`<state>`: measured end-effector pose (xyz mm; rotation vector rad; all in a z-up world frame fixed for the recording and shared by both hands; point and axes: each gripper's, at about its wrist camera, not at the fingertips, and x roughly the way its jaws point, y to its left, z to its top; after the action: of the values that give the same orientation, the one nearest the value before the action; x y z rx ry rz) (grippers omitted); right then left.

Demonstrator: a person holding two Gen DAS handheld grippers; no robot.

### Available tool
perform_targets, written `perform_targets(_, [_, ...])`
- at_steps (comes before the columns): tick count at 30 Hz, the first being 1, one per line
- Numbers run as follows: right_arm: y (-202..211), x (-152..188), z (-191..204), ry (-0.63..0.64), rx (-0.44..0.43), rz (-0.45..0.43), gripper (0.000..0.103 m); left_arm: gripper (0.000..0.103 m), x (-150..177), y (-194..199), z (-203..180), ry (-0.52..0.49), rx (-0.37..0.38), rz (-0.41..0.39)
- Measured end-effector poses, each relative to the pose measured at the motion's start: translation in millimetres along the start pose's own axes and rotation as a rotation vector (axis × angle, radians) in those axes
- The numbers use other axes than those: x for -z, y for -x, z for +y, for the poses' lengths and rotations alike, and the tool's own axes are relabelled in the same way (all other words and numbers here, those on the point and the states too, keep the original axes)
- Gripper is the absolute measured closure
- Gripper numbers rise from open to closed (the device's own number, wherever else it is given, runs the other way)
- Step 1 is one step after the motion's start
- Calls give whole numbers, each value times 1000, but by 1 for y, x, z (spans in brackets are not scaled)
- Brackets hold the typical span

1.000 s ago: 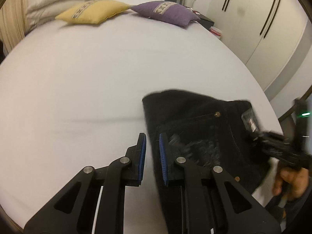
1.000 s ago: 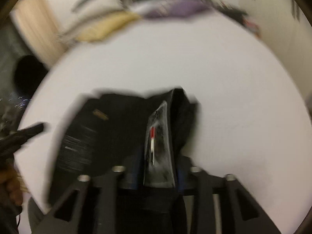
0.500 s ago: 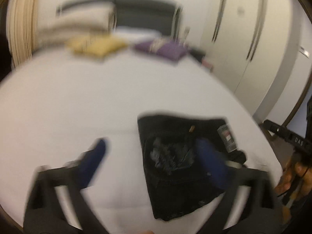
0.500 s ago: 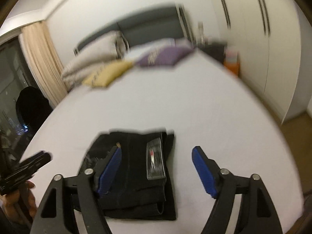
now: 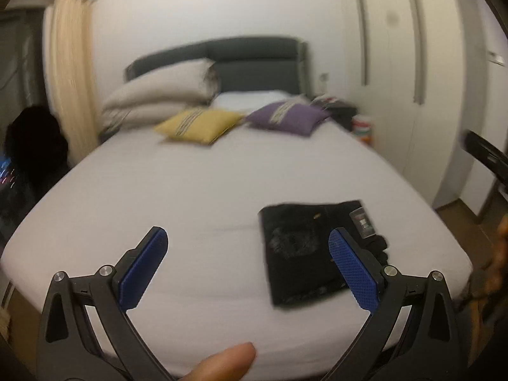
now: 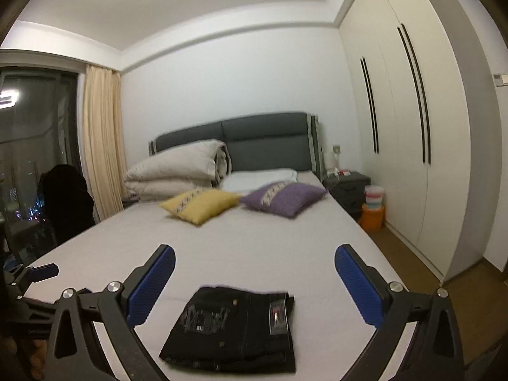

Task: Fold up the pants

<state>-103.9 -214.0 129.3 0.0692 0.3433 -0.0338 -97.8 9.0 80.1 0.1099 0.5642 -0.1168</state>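
The black pants (image 6: 235,327) lie folded into a compact rectangle on the white bed (image 6: 270,238), near its front edge, with a clear-sleeved tag (image 6: 277,314) on top. My right gripper (image 6: 255,249) hovers above and behind them, its jaws opening wide with nothing between the blue pads. In the left wrist view the pants (image 5: 295,254) sit to the right on the bed (image 5: 158,190). My left gripper (image 5: 247,231) is open and empty, raised off the sheet; its right finger overlaps the pants' edge only in the picture. A thumb (image 5: 228,362) shows at the bottom.
A yellow cushion (image 6: 200,204) and a purple cushion (image 6: 282,198) lie mid-bed, with a folded duvet (image 6: 177,171) before the grey headboard (image 6: 263,143). White wardrobes (image 6: 406,127) line the right wall, with an orange bucket (image 6: 373,217) and nightstand (image 6: 346,187) beside the bed.
Both grippers let go of the pants, opened wide, and rose and drew back from the bed. The pants stay folded on the sheet.
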Motion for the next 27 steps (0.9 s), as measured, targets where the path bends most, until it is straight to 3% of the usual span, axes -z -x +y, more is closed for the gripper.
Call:
perform_targets(2, [8, 4, 7, 15, 26, 43, 0, 0, 0, -2, 4, 31, -28, 42])
perform_targets(7, [3, 18, 19, 4, 64, 197, 0, 0, 9, -6, -1, 81, 10, 114])
perform_targets(11, [-4, 30, 24, -45, 35, 295, 0, 0, 24, -18, -16, 73, 35, 173])
perform_targets(20, [-14, 41, 33, -7, 57, 363, 0, 0, 44, -52, -25, 72, 34, 246])
perform_targets(27, [-18, 46, 31, -6, 65, 392, 0, 0, 49, -62, -20, 89, 23, 260])
